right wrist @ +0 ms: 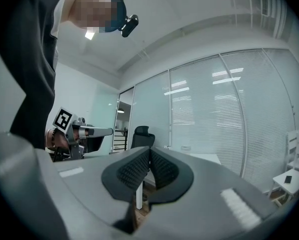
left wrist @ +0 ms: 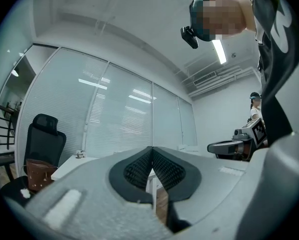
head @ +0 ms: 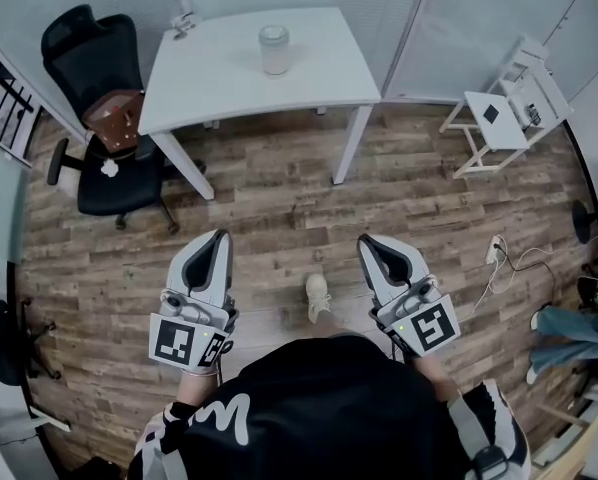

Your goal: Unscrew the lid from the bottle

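Two grippers are counted, one bottle, one table, one black chair. The left gripper (head: 216,238) and right gripper (head: 370,244) are held level over the wood floor (head: 279,198), well short of the table (head: 309,78); both are closed right up, pads meeting, nothing caught between them. The bottle (head: 274,52) is stood upright towards the table's far edge, lid (head: 274,34) on, well apart from both grippers; the chair (head: 99,88) is parked at the table's left end; one shoe (head: 318,296) is seen between the grippers. The bottle is picked out clearly in the head view only; in each gripper view the other gripper is caught alongside, and a ceiling light (left wrist: 220,51) is shown that is missed from above.
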Motion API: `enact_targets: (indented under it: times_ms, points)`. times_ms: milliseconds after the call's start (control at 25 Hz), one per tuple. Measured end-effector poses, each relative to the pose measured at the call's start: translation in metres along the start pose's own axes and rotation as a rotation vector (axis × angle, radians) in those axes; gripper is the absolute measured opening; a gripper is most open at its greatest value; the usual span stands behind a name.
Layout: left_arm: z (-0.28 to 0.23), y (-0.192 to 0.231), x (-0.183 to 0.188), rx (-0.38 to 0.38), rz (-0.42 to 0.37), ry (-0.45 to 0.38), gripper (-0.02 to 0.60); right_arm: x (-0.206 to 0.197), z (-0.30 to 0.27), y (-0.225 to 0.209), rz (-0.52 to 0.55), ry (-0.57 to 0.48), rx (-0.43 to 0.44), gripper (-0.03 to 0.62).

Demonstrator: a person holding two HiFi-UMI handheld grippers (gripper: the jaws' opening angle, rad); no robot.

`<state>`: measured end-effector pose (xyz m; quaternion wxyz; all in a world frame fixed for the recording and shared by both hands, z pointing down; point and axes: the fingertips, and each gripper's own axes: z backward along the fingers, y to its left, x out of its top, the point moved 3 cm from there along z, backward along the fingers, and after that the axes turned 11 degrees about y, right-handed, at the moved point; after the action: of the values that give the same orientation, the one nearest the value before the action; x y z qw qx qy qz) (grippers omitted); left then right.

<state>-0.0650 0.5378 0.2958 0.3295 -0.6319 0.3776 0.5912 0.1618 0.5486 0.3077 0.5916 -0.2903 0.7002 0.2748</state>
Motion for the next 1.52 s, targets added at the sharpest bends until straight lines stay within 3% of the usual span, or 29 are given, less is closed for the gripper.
enact_targets:
  times_ms: [920,1320,1520]
  points:
    - [-0.145,0.037,0.016,0.079,0.012,0.007,0.002,0.006,-0.097,-0.14,-0.002,0.011,0.094,0.002]
    - [-0.166,0.052,0.008,0.1,0.008,0.032,0.002,0.01,-0.131,-0.152,-0.005,-0.007,0.159,0.002]
    - [-0.178,0.058,0.011,0.098,0.001,0.032,0.003,0.016,-0.138,-0.156,-0.018,-0.018,0.144,0.002]
